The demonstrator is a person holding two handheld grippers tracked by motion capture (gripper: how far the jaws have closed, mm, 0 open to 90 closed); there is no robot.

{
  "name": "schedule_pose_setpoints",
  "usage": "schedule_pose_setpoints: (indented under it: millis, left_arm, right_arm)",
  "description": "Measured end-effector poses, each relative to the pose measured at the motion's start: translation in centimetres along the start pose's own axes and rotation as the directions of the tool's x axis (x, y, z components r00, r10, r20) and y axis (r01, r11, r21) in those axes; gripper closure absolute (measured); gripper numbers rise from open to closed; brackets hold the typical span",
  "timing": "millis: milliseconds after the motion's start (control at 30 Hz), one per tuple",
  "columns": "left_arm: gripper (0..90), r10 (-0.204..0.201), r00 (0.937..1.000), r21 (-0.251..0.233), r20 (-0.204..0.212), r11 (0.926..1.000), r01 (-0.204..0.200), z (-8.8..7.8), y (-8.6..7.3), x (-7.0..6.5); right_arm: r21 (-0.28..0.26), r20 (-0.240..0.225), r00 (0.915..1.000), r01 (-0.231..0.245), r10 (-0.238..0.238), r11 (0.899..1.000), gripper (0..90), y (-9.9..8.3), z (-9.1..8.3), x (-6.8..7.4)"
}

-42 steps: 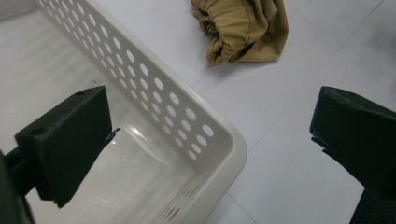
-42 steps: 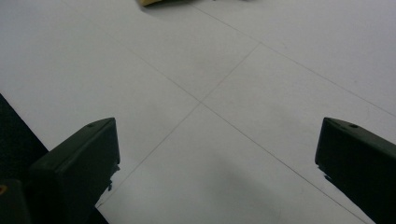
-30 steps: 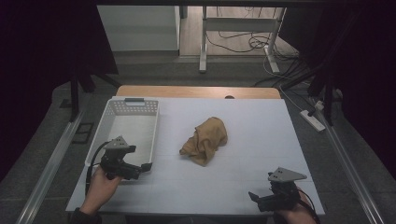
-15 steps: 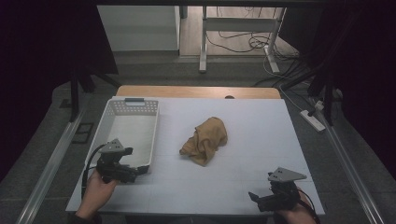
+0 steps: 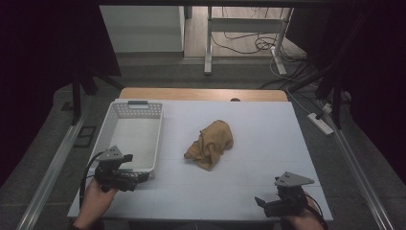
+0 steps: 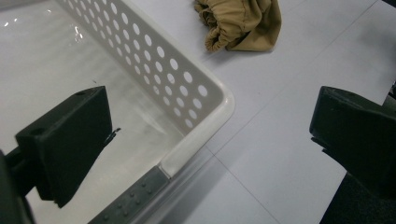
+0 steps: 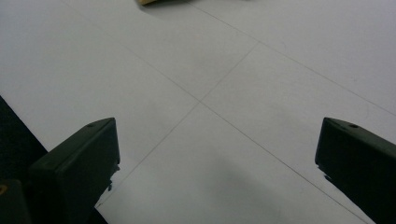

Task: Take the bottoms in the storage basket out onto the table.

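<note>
The left gripper (image 5: 125, 175), jaws spread wide and empty, sits at about eight o'clock on the white table (image 5: 268, 124), one jaw over the near corner of a perforated white basket (image 5: 158, 125), the other over bare tabletop. The right gripper (image 5: 275, 206), jaws likewise apart and empty, rests at about five o'clock over bare table. Between them, near the centre, lies a crumpled tan cloth (image 5: 210, 143), well apart from both. It looks soft, light and limp, likely to sag when lifted; a raised fold along its top or its gathered hem (image 6: 219, 35) seems the best place to pinch.
</note>
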State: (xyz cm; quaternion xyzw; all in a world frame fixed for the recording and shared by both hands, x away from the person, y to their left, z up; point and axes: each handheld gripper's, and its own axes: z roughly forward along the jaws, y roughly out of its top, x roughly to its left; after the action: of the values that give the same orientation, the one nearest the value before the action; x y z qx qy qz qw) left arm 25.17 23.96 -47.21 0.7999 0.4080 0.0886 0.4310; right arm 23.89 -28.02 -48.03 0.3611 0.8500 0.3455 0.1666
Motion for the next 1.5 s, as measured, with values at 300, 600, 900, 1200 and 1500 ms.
schedule_pose_setpoints:
  millis: [300, 600, 900, 1200, 1500]
  left_arm:
    - [0.0, -0.003, 1.0, -0.003, -0.005, 1.0, 0.003, -0.4, -0.7, -0.1]
    - [0.0, -0.007, 0.9999, -0.006, -0.015, 1.0, 0.007, -0.9, -1.4, -0.2]
    - [0.0, -0.011, 0.9996, -0.009, -0.027, 0.9999, 0.011, -1.3, -2.0, -0.3]
    - [0.0, -0.02, 0.9989, -0.016, -0.042, 0.9997, 0.02, -1.9, -2.8, -0.5]
    - [0.0, -0.016, 0.9973, -0.015, -0.072, 0.9998, 0.014, -2.8, -3.6, -1.0]
  right_arm:
    - [0.001, 0.002, 1.0, -0.002, 0.002, 1.0, 0.3, 0.0, 0.0, 0.0]
    - [0.001, 0.002, 1.0, -0.002, 0.002, 1.0, 0.3, 0.0, 0.0, 0.0]
    - [0.001, 0.002, 1.0, -0.002, 0.002, 1.0, 0.3, 0.0, 0.0, 0.0]
    - [0.002, 0.003, 1.0, -0.002, 0.002, 1.0, 0.3, 0.0, 0.0, 0.0]
    - [0.002, 0.004, 1.0, -0.003, 0.003, 1.0, 0.3, 0.0, 0.0, 0.0]
